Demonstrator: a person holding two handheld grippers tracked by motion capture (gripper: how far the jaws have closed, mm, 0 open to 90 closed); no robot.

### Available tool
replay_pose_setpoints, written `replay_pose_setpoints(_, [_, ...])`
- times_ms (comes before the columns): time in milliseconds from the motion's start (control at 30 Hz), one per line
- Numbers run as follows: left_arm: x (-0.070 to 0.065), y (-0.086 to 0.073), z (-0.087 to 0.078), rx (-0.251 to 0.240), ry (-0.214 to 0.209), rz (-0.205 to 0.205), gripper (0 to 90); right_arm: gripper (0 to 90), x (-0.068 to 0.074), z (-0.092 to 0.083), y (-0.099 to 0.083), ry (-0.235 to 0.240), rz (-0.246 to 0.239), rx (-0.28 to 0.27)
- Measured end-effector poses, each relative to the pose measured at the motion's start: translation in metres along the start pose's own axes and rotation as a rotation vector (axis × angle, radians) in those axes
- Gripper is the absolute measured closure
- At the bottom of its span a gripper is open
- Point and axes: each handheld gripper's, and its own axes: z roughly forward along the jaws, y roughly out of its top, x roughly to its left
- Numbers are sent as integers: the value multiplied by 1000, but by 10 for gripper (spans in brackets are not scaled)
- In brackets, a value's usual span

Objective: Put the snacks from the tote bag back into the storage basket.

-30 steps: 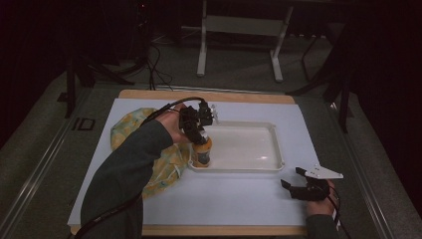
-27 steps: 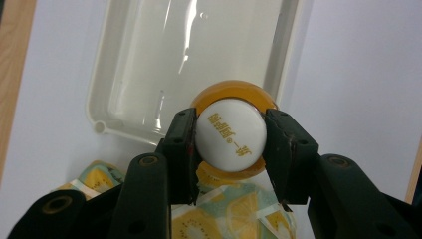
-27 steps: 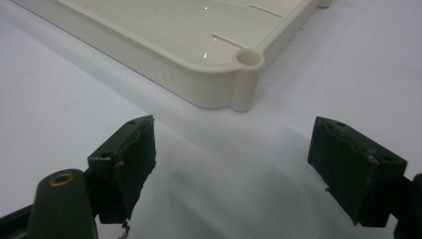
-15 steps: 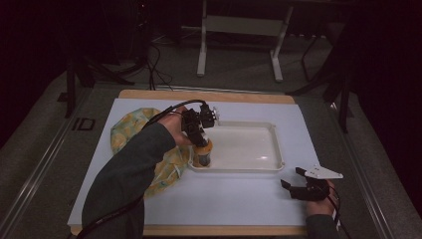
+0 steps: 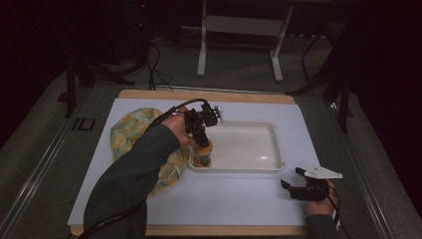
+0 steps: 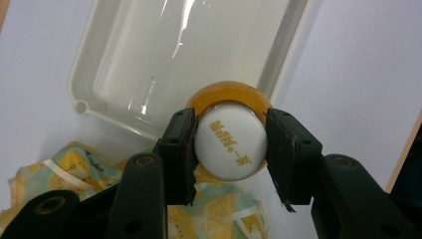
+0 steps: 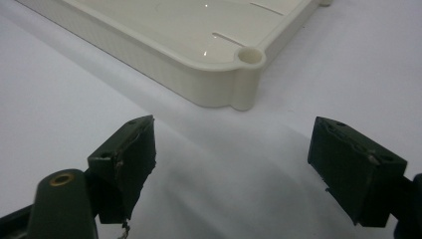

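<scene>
**Layout on the table**

Tray [image 5: 249, 149] sits mid-table on the mat [image 5: 239, 199]. Cloth [image 5: 129, 139] lies left of the tray, its near edge touching the tray's left end. Jar [image 6: 231, 134] stands upright at the tray's near-left corner, gripped from above between the left gripper [image 5: 203, 134] jaws; in or just over the rim, cannot tell. Right gripper [image 5: 293, 183] rests on the mat, near right, just before the tray's near-right corner [image 7: 249, 57], apart from it.

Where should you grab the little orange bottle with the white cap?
Grab the bottle by its round white cap, coming straight down from above. It stands upright in the tray corner, so the cap's sides are free; the left gripper already pinches it there.
</scene>
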Motion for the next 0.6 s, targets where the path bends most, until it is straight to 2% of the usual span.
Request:
replay_pose_setpoints(233, [-3, 2, -1, 26, 4, 59, 593, 184, 0, 0, 0, 1, 0, 0])
replay_pose_setpoints(367, [-5, 3, -1, 36, 4, 109, 594, 184, 0, 0, 0, 1, 0, 1])
replay_pose_setpoints(533, [-5, 2, -1, 24, 2, 179, 594, 184, 0, 0, 0, 1, 0, 1])
replay_pose_setpoints(600, [-5, 1, -1, 17, -2, 184, 594, 184, 0, 0, 0, 1, -1, 1])
